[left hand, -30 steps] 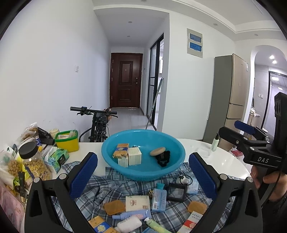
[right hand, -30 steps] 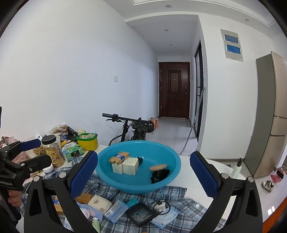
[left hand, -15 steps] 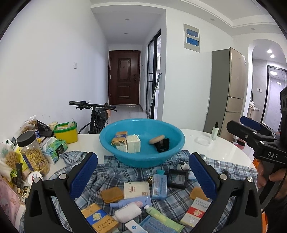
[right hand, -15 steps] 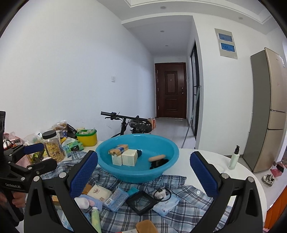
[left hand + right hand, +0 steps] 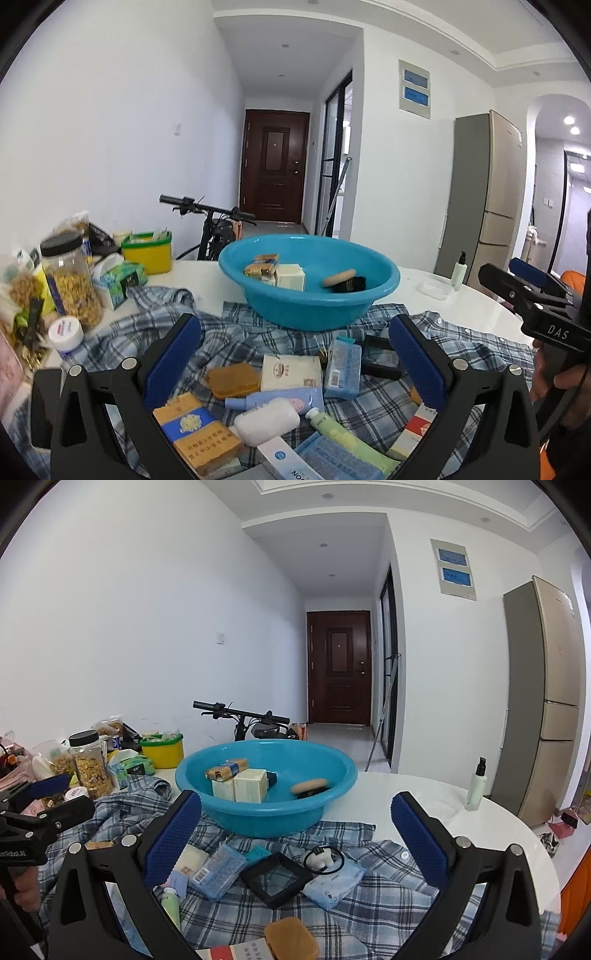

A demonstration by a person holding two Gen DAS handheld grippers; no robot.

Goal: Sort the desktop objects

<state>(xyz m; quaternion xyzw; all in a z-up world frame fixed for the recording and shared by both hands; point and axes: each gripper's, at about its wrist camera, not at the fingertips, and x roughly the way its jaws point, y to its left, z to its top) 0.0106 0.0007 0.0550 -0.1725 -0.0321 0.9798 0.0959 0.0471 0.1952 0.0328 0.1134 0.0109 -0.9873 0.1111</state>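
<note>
While both of my grippers hover over the checked cloth, neither holds anything: the left gripper has its blue pads spread wide, and the right gripper is spread equally wide. Ahead of both stands the blue basin on the cloth, containing two pale boxes, a brown packet resting on them, and a brush lying apart to the right. My left view alone shows the near clutter between its pads: a white carton, a brown soap-like bar, a lilac tube, a white bottle, a green tube and a blue-and-tan pack. My right view alone shows a black square frame, a white item ringed by a black band and a pale blue pouch beside it. The clear blue packet appears in both views. A jar with a black lid stands left of the cloth; a pump bottle stands well apart on the bare white table.
</note>
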